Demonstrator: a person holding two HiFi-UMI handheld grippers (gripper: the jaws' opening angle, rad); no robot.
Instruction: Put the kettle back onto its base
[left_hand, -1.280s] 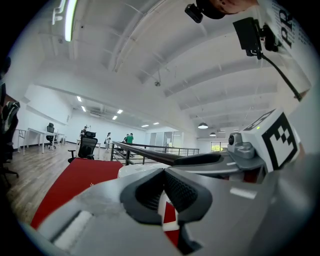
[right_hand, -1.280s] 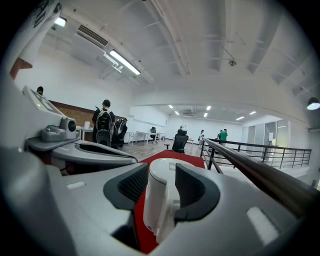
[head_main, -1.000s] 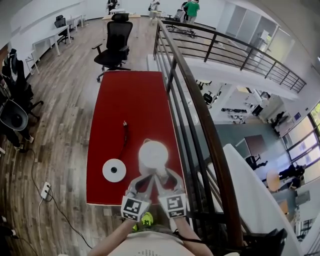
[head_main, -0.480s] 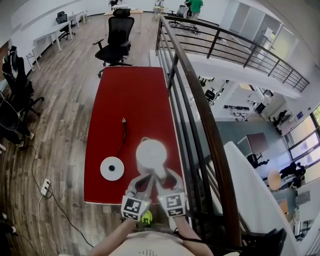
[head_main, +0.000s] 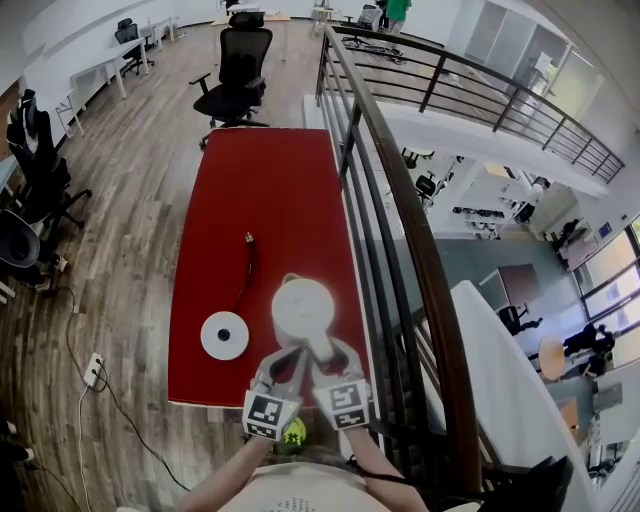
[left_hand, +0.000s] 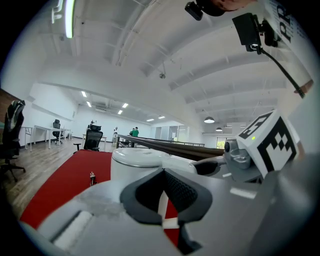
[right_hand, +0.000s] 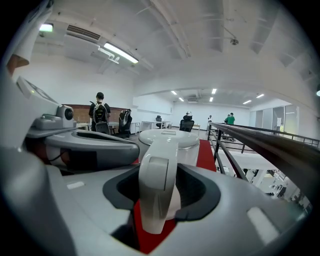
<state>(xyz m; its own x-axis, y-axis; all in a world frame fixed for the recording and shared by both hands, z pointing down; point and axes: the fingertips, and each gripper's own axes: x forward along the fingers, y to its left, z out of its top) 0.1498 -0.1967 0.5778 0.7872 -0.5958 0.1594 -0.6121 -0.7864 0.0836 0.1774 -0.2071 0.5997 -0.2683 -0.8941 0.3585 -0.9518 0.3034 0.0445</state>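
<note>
I see the long red-topped bench (head_main: 255, 190) running beside a railing (head_main: 400, 190). The round white electric kettle (head_main: 303, 306) appears to stand on it near the railing side. It is off its flat white disc base (head_main: 224, 336), which lies just to its left, apart from it. My right hand-held gripper (right_hand: 159, 200) has just been closing its jaws, and the pads look clamped on the kettle's curved white handle (right_hand: 156, 175), the natural hold for carrying it across. My left hand-held gripper (left_hand: 166, 210) sits close alongside, jaws a sliver apart with nothing between them, probably ready to steady the body. The thin black cord (head_main: 247, 270) trails up the bench from the base, clear of that path.
</note>
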